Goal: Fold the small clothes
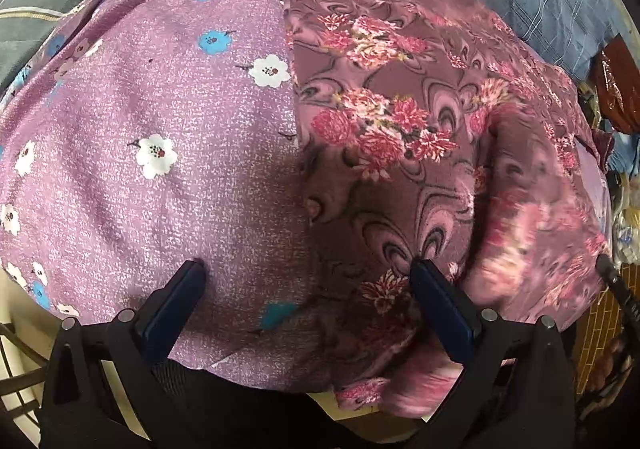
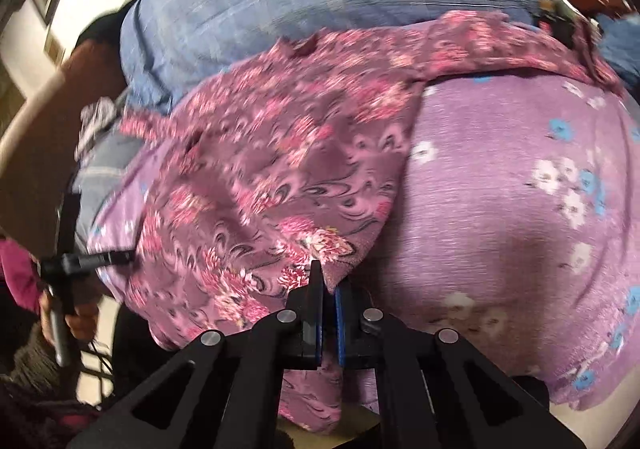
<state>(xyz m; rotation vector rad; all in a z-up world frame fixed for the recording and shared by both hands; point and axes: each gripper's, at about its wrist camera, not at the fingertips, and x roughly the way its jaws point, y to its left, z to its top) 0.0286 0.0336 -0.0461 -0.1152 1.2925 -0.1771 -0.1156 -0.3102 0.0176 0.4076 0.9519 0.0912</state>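
Right hand-held gripper (image 2: 329, 283): jaws are seen pressed together on the near edge of the pink rose-print garment (image 2: 256, 169), a fold of the cloth pinched between the blue pads. Left hand-held gripper (image 1: 308, 273): jaws are held wide apart, pointed steeply down, one blue pad over the lilac flowered cloth (image 1: 152, 153) and the other over the rose print, where the two fabrics meet; nothing is gripped between them, and whether the tips touch the cloth cannot be told. The rose-print garment is laid crumpled across the lilac cloth, covering its far edge and one side, with a loose flap blurred at the right of the left wrist view. The lilac cloth is spread flat beneath, white and blue blossoms showing. A pale desk edge (image 1: 120, 415) is noted under the near hem. Beyond both lies blue checked fabric (image 2: 320, 1). A person's hand (image 2: 82, 319) is glimpsed at the left margin of the right wrist view.
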